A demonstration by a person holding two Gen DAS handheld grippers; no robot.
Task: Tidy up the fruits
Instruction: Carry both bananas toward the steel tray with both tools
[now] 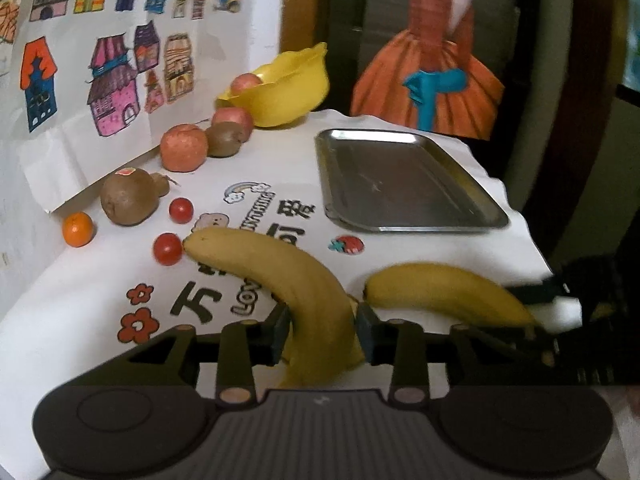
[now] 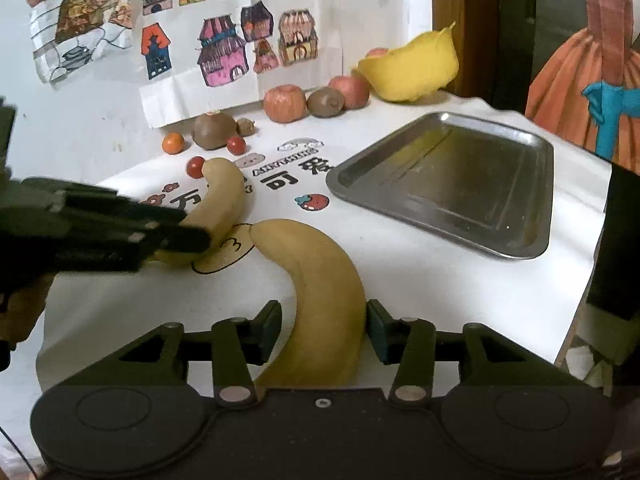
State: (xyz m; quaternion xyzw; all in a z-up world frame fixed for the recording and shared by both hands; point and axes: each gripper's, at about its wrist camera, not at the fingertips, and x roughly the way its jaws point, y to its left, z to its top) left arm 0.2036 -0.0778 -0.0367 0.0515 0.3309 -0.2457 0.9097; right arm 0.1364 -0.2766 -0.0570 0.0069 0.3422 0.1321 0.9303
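Left wrist view: left gripper (image 1: 322, 330) clamped on a banana (image 1: 280, 280) over the white printed tablecloth (image 1: 400, 252). Steel tray (image 1: 404, 178) empty, far right. Apples, kiwis, cherry tomatoes lined far left beside the yellow bowl (image 1: 280, 92).

Right wrist view: right gripper (image 2: 324, 330) straddled the second banana (image 2: 324, 292), right pad touching, left pad apart; grip uncertain.

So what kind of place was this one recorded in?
Most likely a home or a children's room: hand-coloured house drawings taped on the wall, a cartoon-printed tablecloth, and a paper dress cutout by the door.
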